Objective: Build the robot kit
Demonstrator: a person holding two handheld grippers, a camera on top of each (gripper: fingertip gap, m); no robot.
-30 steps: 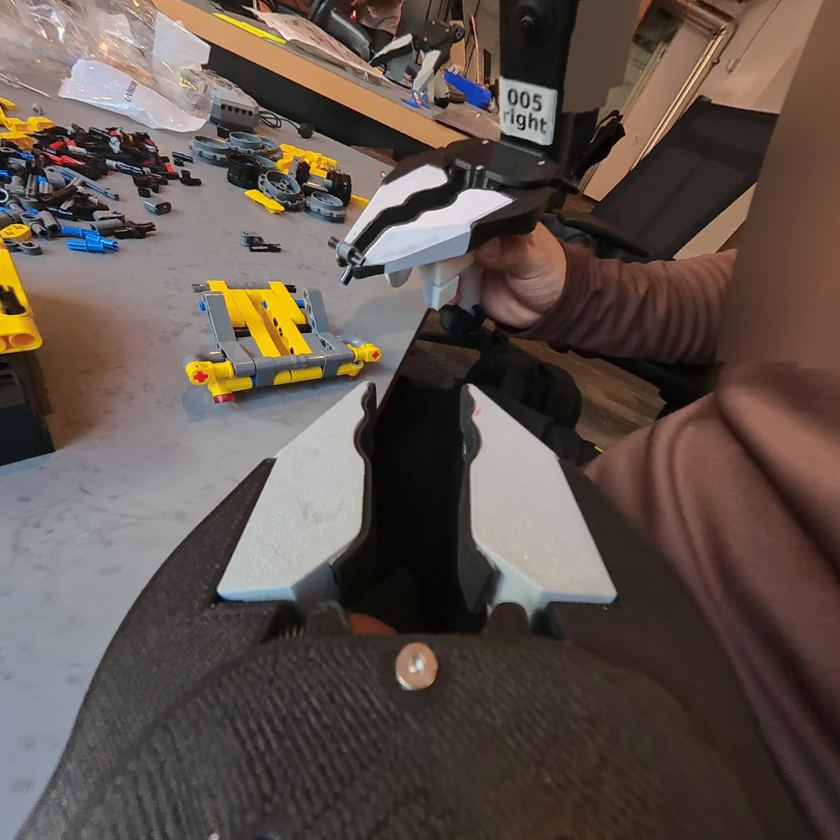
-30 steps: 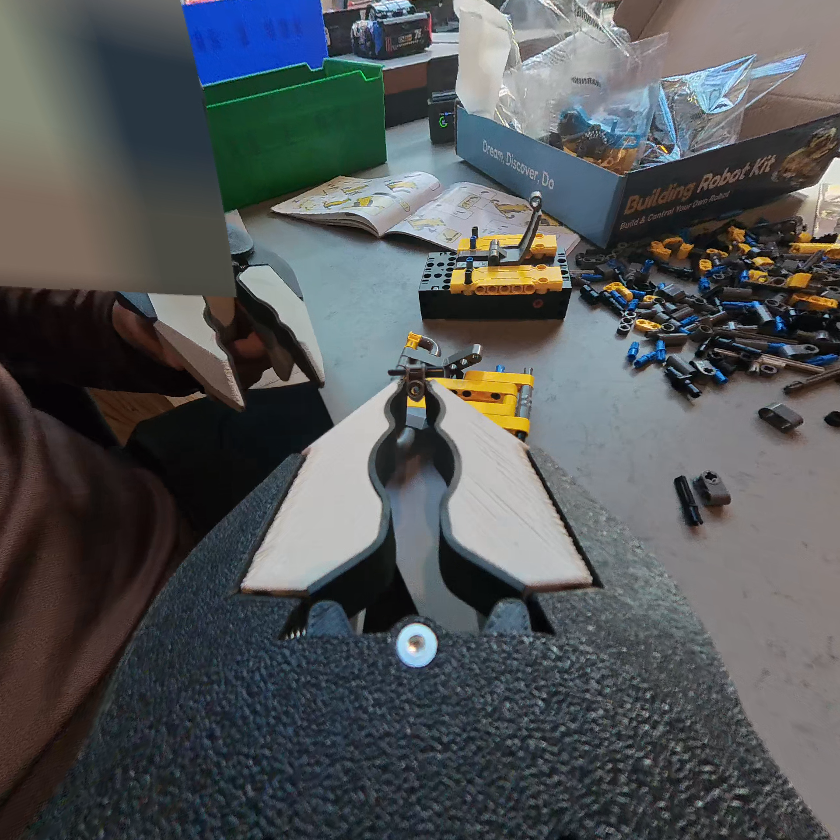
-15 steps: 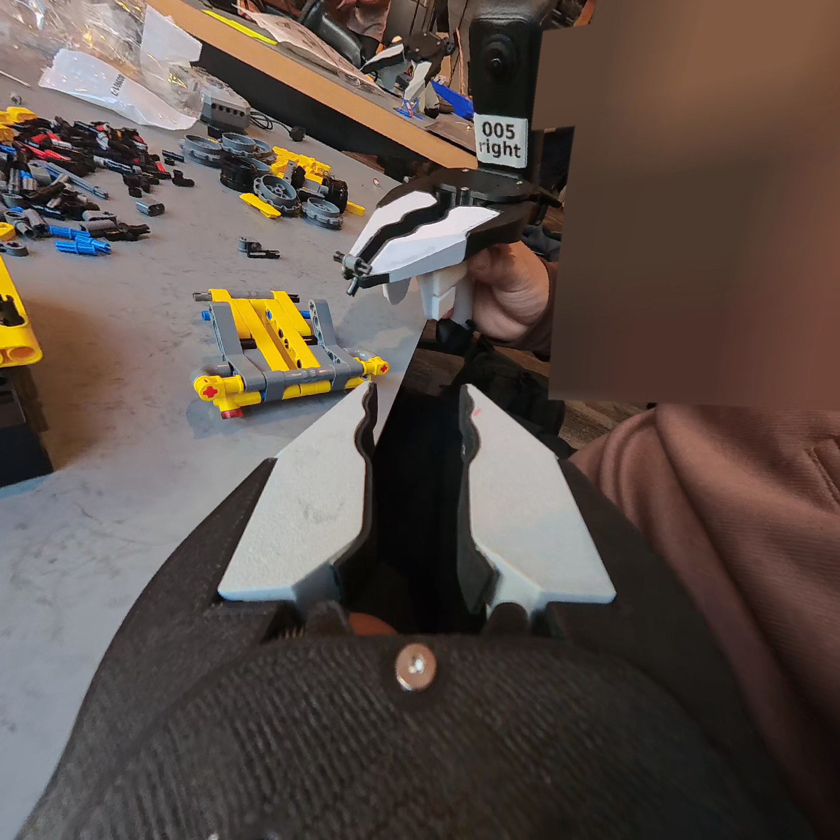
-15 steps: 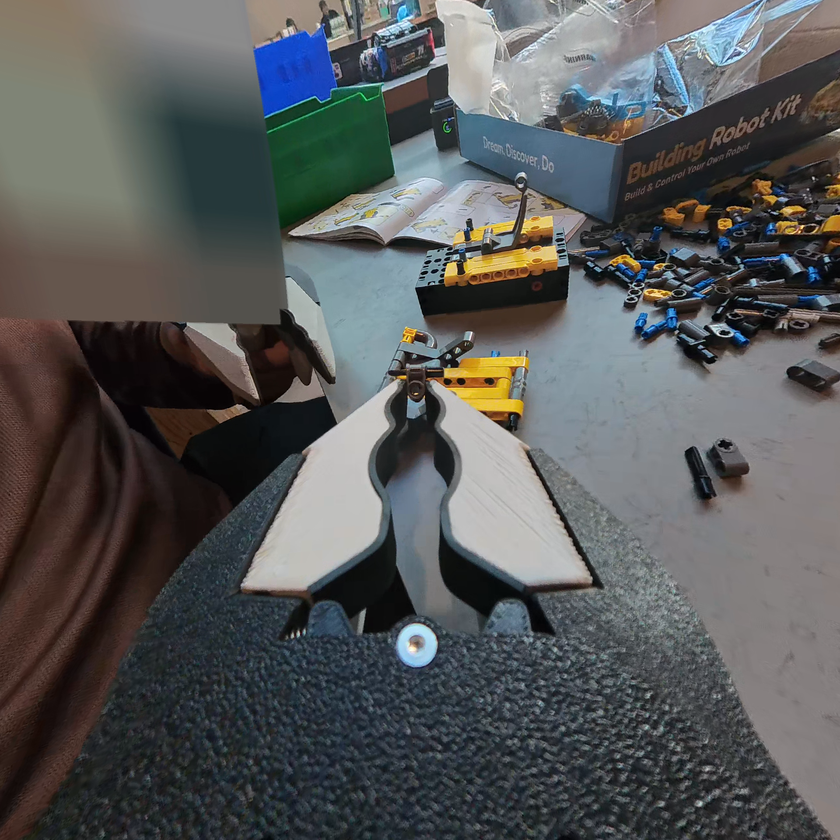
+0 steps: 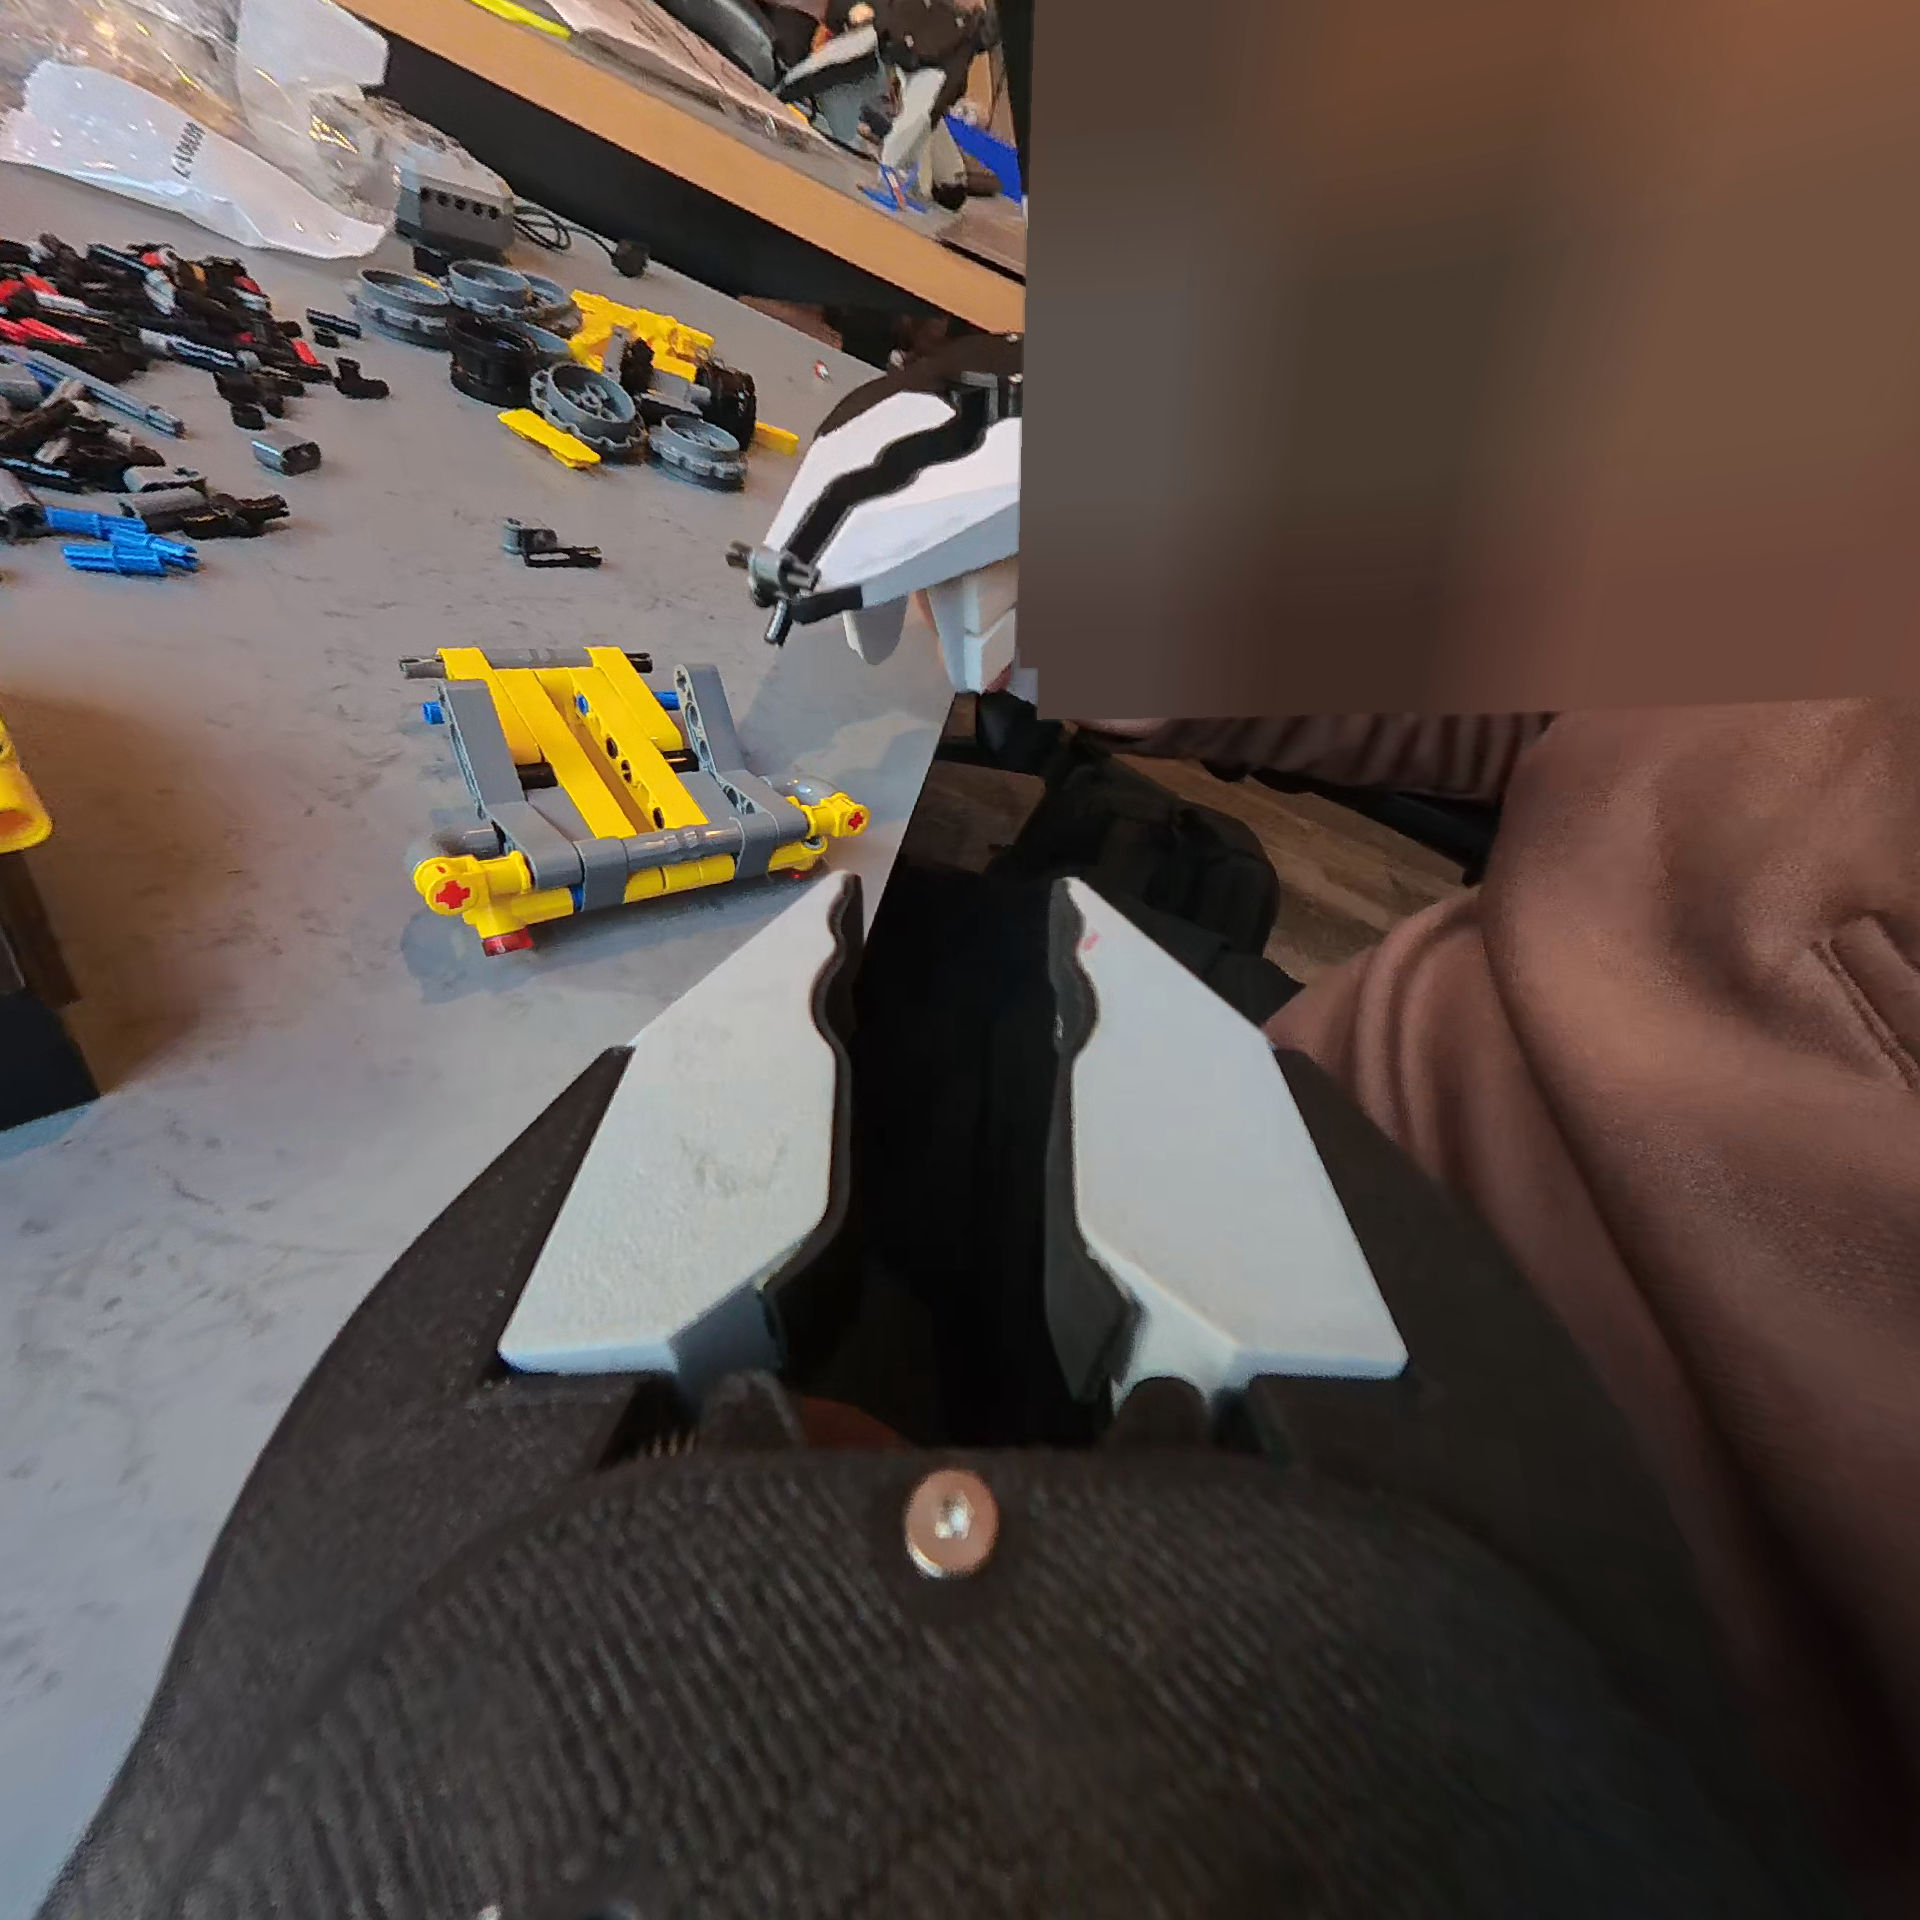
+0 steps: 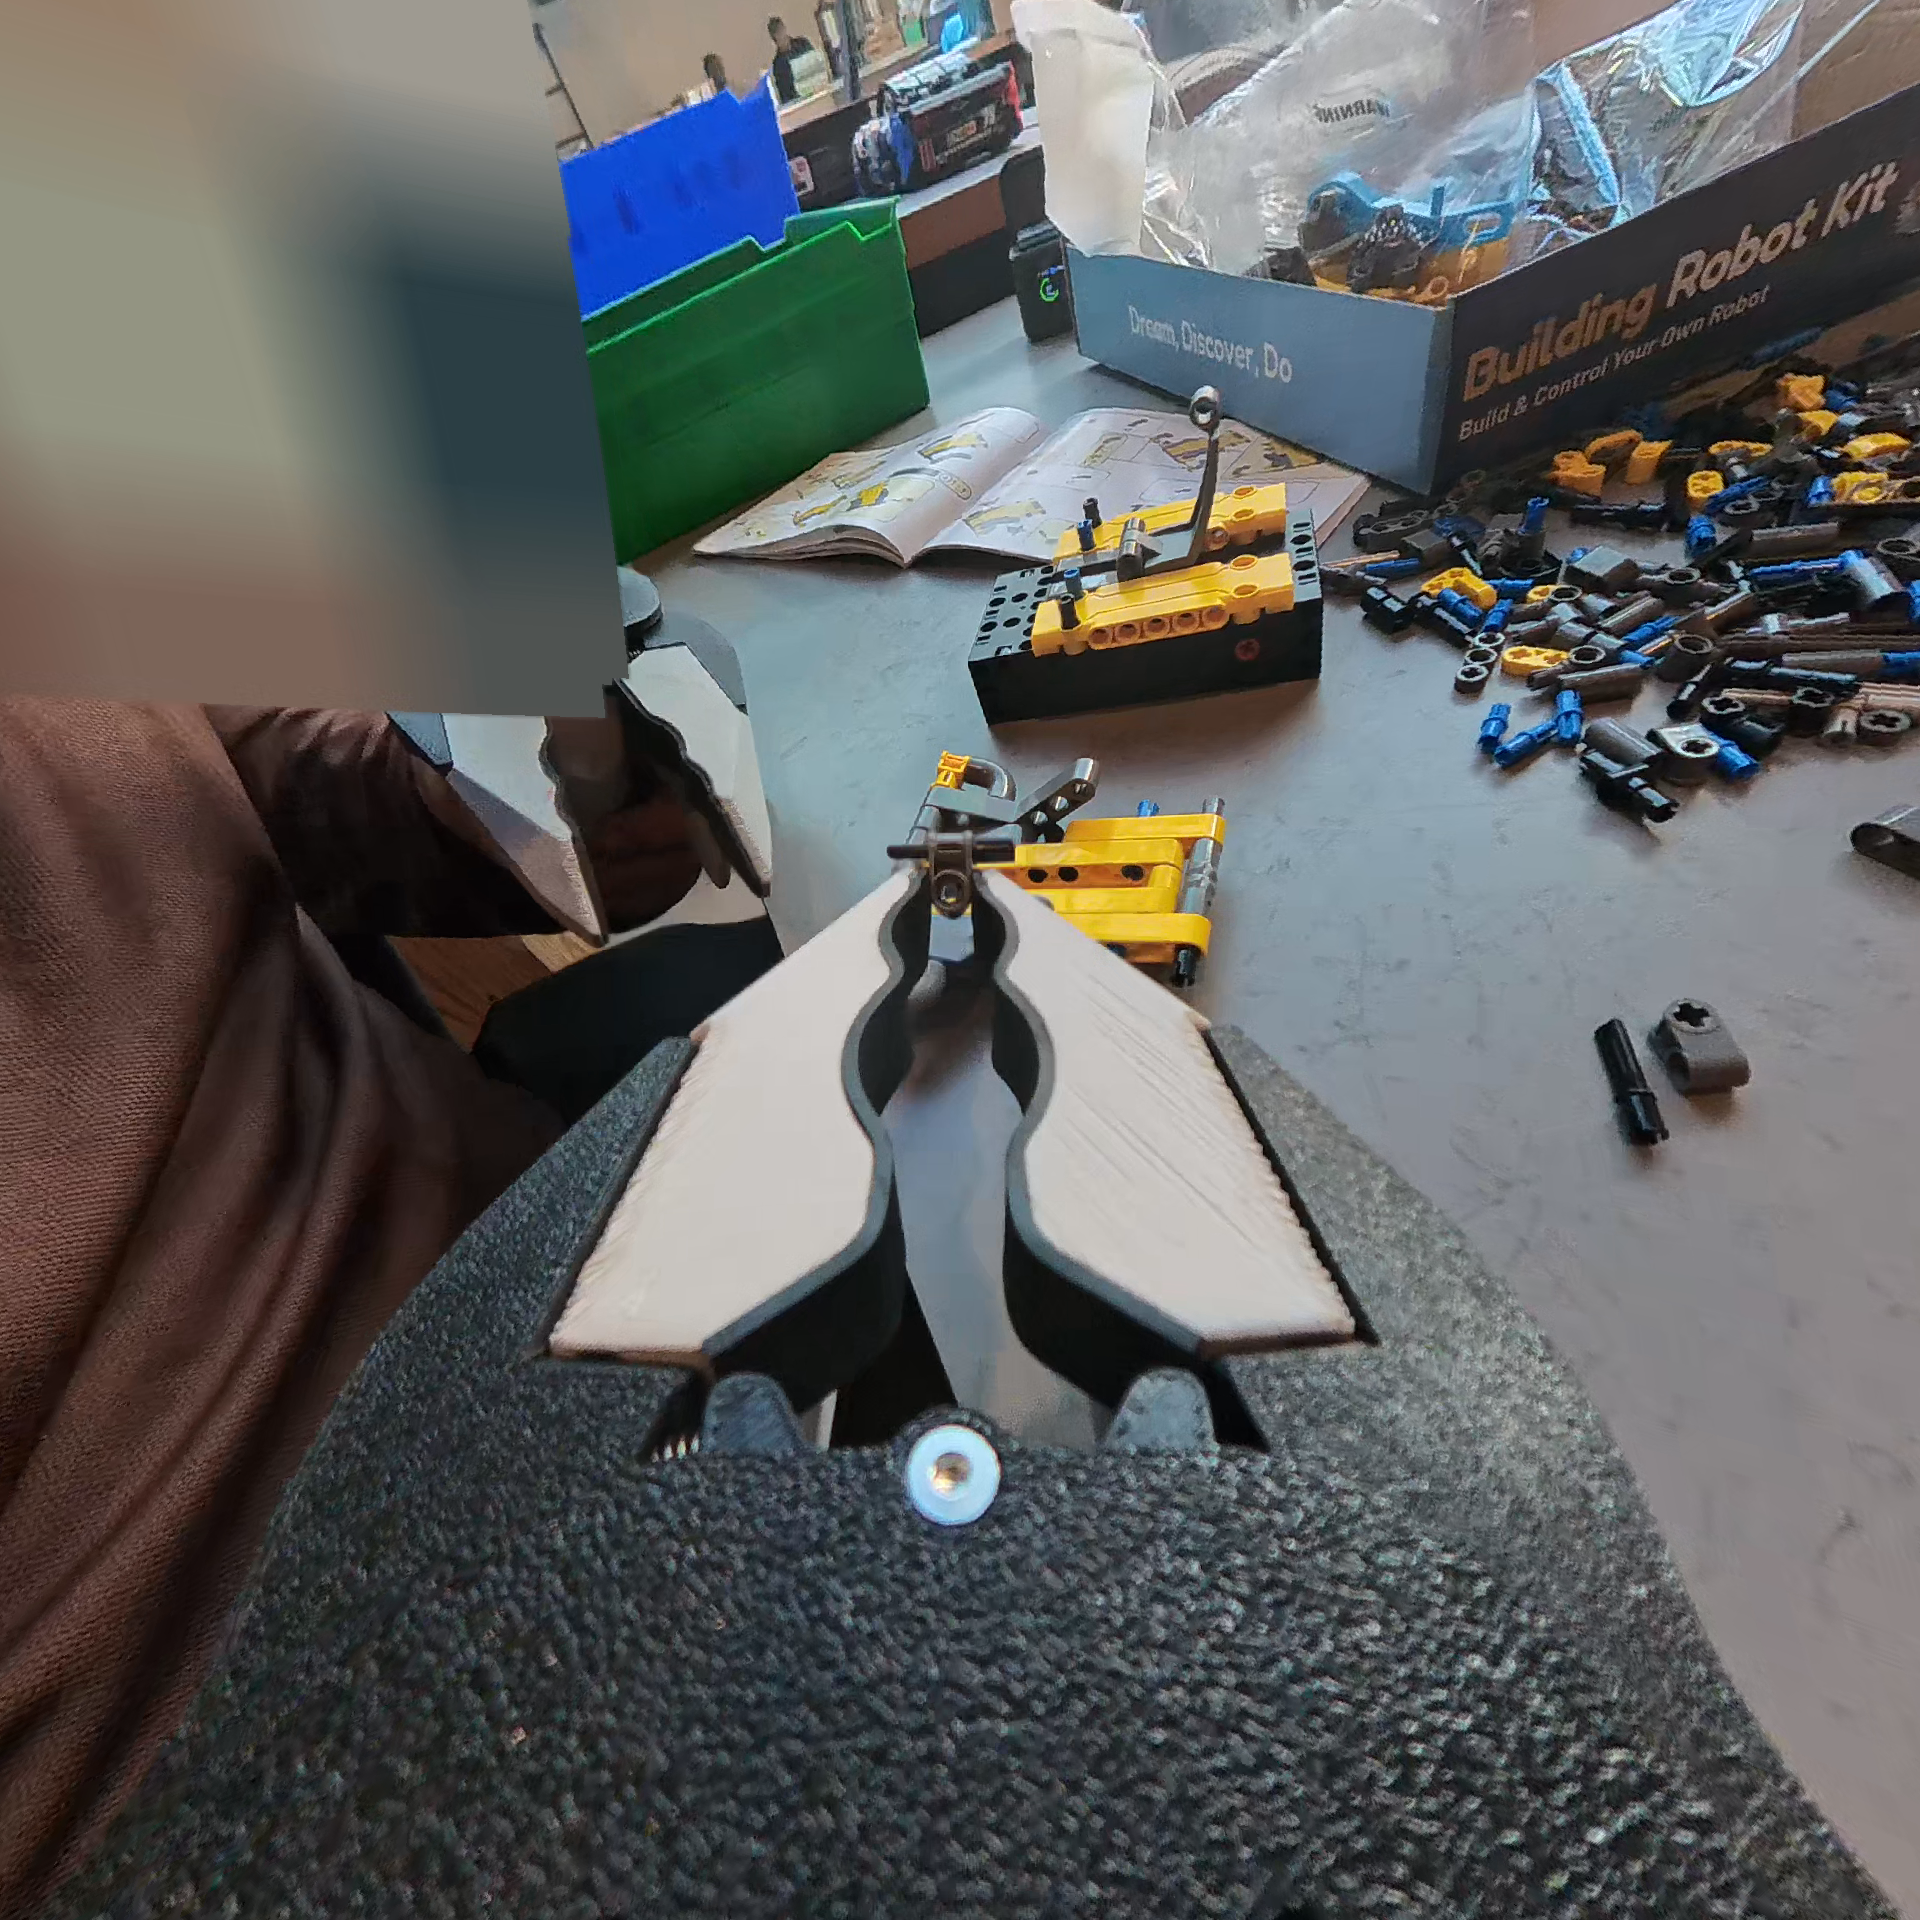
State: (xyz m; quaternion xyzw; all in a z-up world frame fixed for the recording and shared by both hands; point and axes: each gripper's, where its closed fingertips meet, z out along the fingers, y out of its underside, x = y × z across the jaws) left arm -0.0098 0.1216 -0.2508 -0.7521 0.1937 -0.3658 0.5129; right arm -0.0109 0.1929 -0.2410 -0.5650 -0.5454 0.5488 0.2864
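My right gripper (image 6: 951, 896) is shut on a small dark grey connector with a cross pin (image 6: 951, 864), held in the air above the table's near edge. Just beyond it a yellow and grey beam assembly (image 6: 1117, 878) lies flat on the grey table (image 6: 1455, 1299). My left gripper (image 5: 961, 904) is open and empty, level with the table edge, half over the drop beside it. In the left wrist view the assembly (image 5: 623, 790) lies ahead to the left, and the right gripper (image 5: 795, 587) hovers just beyond it with the connector (image 5: 777, 582).
A black block with yellow beams (image 6: 1143, 634), an open booklet (image 6: 935, 499), a green bin (image 6: 748, 374) and a blue kit box (image 6: 1299, 343) stand farther back. Loose parts (image 6: 1714, 613) cover the right. A black pin (image 6: 1631, 1081) and grey connector (image 6: 1699, 1060) lie apart. Wheels (image 5: 582, 400) lie at the far left. There is about 8 cm between the tips of the two grippers.
The left gripper has drifted a little closer to the right gripper. The right gripper stays shut on the connector, almost in place. The assembly has not moved.
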